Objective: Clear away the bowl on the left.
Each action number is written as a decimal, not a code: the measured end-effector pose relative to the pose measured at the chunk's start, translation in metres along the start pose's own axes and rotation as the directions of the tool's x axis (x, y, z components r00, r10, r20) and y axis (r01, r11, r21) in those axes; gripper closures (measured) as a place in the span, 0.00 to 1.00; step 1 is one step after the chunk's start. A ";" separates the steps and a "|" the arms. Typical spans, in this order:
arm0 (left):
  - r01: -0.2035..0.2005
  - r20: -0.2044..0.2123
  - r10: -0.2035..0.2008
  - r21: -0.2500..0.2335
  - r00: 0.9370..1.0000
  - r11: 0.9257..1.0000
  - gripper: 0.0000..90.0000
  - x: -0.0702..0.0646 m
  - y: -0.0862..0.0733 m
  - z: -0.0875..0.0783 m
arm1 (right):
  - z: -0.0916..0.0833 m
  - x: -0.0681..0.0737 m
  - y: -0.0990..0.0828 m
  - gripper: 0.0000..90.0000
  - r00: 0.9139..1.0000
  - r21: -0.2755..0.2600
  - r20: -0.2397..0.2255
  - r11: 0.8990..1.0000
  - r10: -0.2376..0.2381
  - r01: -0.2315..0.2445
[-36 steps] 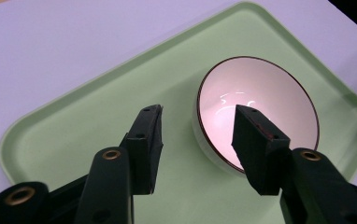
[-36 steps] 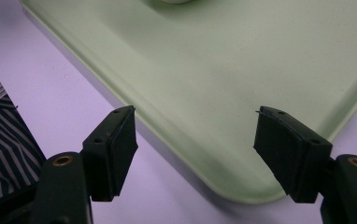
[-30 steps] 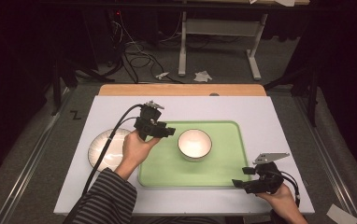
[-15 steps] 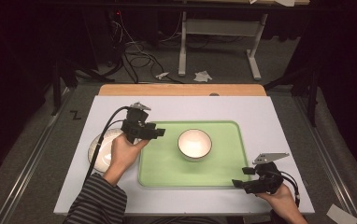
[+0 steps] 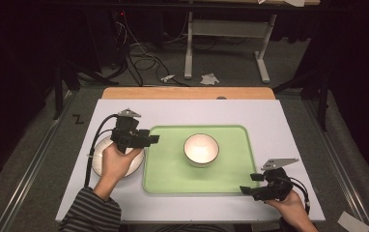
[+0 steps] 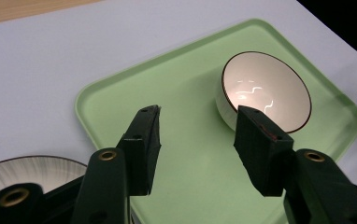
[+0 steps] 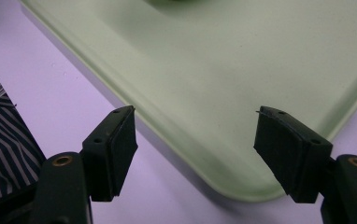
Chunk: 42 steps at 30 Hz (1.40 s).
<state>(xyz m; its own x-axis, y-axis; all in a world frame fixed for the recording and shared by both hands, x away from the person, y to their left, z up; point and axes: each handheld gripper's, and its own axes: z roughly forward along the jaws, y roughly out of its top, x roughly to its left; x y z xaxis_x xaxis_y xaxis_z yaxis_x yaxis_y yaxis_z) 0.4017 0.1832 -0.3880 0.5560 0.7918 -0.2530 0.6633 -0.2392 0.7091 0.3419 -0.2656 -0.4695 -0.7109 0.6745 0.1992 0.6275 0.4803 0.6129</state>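
A white bowl with a dark rim stands upright on a light green tray. My left gripper hovers over the tray's left edge and points right at the bowl, a short way off. In the left gripper view it is open and holds nothing, with the bowl beyond its right jaw and the tray below. My right gripper rests at the tray's front right corner. It is open, and the tray's rim lies between its jaws.
A white plate with a dark rim lies left of the tray, mostly under my left hand; its edge shows below the left jaw. The white tabletop ends in a wooden strip at the far side. Cables lie on the floor beyond.
My left gripper has drawn back to the left, away from the bowl, and now hangs over the tray's left edge. The right gripper and the bowl have kept still.
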 end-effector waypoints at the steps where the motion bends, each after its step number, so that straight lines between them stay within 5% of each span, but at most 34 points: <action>1: 0.002 -0.001 -0.002 -0.003 1.000 1.000 0.56 0.000 -0.001 -0.001 | 0.000 0.000 0.000 0.35 1.000 -0.001 -0.002 1.000 0.003 -0.003; 32: 0.002 0.030 -0.003 0.019 1.000 1.000 0.52 -0.008 -0.036 -0.015 | 0.001 0.001 0.000 0.35 1.000 0.005 -0.001 1.000 -0.002 0.002; 42: -0.006 0.034 0.005 0.045 0.999 0.999 0.51 -0.013 -0.047 -0.008 | 0.001 0.001 0.000 0.35 1.000 0.005 0.000 1.000 -0.006 0.006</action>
<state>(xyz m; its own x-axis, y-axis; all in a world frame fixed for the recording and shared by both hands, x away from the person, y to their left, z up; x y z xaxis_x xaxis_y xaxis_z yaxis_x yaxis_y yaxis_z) 0.3593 0.1883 -0.4130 0.5757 0.7713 -0.2716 0.6818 -0.2694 0.6801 0.3418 -0.2646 -0.4697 -0.7145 0.6717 0.1956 0.6248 0.4868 0.6105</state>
